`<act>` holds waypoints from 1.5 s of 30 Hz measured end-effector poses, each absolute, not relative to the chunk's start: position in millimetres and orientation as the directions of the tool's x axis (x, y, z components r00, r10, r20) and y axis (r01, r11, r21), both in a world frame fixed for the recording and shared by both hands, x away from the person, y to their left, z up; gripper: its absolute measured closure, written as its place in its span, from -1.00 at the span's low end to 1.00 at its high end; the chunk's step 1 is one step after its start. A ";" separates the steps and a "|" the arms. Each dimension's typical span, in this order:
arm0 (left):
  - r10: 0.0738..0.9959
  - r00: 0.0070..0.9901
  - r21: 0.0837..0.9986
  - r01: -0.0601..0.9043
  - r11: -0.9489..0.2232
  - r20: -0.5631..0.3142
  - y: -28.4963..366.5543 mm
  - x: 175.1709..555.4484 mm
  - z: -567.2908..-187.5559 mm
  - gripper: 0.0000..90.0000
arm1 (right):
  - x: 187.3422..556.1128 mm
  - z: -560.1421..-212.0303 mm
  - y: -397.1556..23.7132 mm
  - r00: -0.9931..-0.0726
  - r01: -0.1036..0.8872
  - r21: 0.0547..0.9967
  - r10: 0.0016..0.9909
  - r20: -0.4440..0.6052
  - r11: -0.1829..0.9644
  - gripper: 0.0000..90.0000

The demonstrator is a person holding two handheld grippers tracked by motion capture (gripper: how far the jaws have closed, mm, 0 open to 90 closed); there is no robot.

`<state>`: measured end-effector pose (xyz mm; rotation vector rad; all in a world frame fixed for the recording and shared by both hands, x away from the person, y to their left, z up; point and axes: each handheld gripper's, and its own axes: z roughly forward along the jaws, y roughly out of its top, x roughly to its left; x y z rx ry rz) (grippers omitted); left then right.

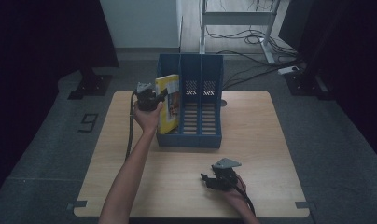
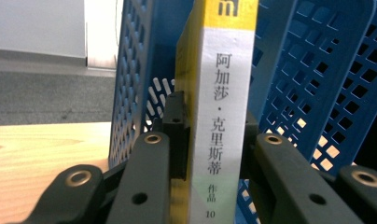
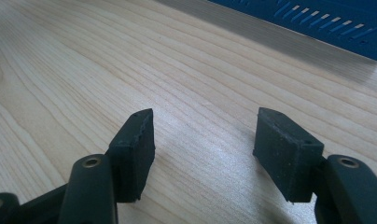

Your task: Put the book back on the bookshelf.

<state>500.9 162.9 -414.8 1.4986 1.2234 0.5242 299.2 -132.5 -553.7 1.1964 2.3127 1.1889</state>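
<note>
Your blue file rack (image 1: 210, 135) sits toward the table's (image 1: 270, 186) far edge. The yellow book (image 1: 170, 105) stands upright in its leftmost slot, spine facing you, clamped by your left gripper (image 1: 159, 97). Your right gripper (image 1: 206, 179) rests parted, empty, near the front edge.

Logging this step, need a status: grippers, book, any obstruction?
Left gripper shut on yellow book, upright at blue file rack, leftmost slot. Right gripper open, empty, over wooden table. No obstruction visible.
</note>
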 end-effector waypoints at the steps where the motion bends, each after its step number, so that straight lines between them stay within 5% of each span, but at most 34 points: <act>1: 0.885 0.370 0.904 0.411 0.116 -0.282 164.2 501.2 -414.2 0.64 | 299.1 -553.6 -132.4 -0.619 0.548 0.773 0.777 0.117 0.319 -0.17; 22: 0.880 0.372 0.881 0.463 0.100 -0.296 168.0 505.8 -403.9 0.59 | 298.7 -553.7 -131.5 -0.617 0.546 0.773 0.779 0.110 0.323 -0.17; 45: 0.913 0.334 0.921 0.377 0.098 -0.234 155.6 508.7 -396.1 0.69 | 299.2 -553.8 -132.0 -0.620 0.546 0.775 0.776 0.118 0.318 -0.16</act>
